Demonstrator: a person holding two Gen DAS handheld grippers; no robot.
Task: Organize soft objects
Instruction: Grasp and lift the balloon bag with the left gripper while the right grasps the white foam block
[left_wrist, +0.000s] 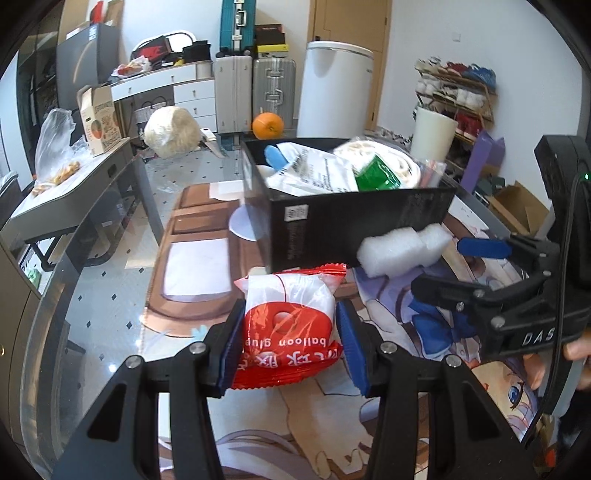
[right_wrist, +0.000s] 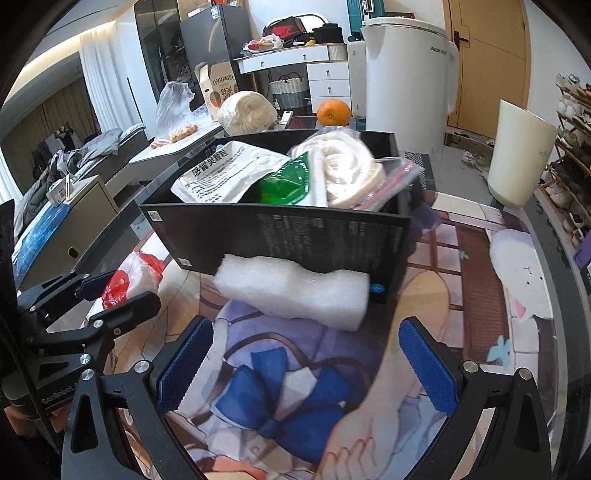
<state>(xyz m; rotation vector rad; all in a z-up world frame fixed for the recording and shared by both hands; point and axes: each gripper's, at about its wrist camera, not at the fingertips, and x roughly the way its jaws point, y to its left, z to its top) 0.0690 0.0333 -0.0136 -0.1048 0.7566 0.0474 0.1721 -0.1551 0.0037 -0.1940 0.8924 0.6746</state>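
A red and white soft packet (left_wrist: 288, 295) marked "balloon glue" sits between the blue pads of my left gripper (left_wrist: 290, 314), which is shut on it just above the printed mat. The same packet (right_wrist: 122, 280) shows in my left gripper (right_wrist: 118, 291) at the left of the right wrist view. A white foam block (right_wrist: 295, 291) lies against the front wall of the black box (right_wrist: 295, 236). My right gripper (right_wrist: 306, 332) stands open just short of the foam block (left_wrist: 402, 254), pads not touching it. The box (left_wrist: 351, 229) holds a white pouch (right_wrist: 225, 177), a green packet (right_wrist: 284, 188) and a rolled cream cloth (right_wrist: 347, 166).
A printed anime mat (right_wrist: 295, 387) covers the glass table. Behind the box stand an orange (left_wrist: 267, 125) and a cream fluffy bundle (left_wrist: 171, 131). A white appliance (right_wrist: 406, 74) and a cream bin (right_wrist: 517, 155) stand on the floor beyond. A low grey table (left_wrist: 74, 184) is to the left.
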